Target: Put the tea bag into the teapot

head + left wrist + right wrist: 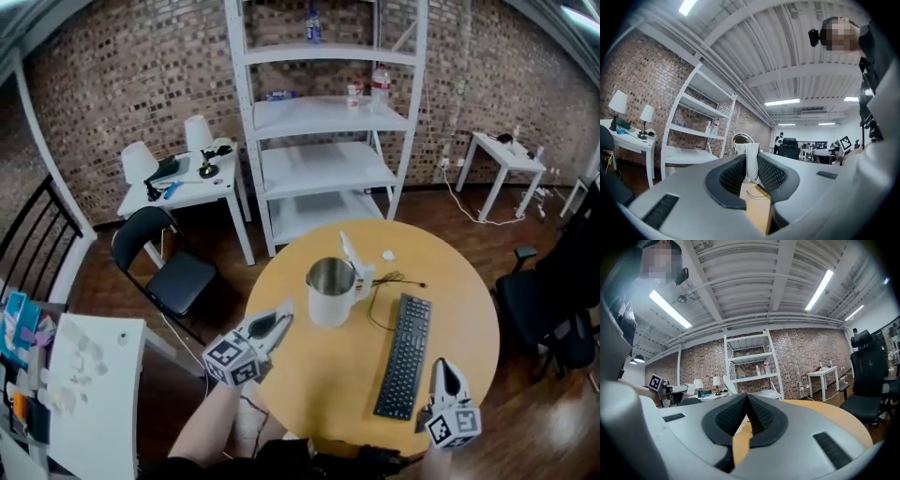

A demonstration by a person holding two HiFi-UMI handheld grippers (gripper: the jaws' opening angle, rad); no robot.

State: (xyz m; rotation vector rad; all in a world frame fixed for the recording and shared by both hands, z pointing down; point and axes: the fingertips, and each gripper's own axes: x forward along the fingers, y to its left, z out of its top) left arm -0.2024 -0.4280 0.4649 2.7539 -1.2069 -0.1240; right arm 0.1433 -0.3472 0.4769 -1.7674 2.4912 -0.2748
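A steel teapot (pixel 330 291) with a white handle and raised lid stands mid-table on the round wooden table (pixel 309 394). My left gripper (pixel 284 311) hovers just left of it, near the table's left edge. In the left gripper view its jaws (pixel 751 161) are shut on a white mesh tea bag (pixel 751 165), which stands upright between the pads, and the teapot's rim (pixel 742 138) shows just beyond. My right gripper (pixel 443 367) is at the front right of the table, by the keyboard's near end. Its jaws (pixel 746 399) are shut with nothing between them.
A black keyboard (pixel 405 356) lies right of the teapot, with a thin black cable (pixel 389 281) curling behind it. A small white scrap (pixel 388 255) lies at the table's far side. White shelving (pixel 323 122), a black chair (pixel 173 272) and an office chair (pixel 553 291) surround the table.
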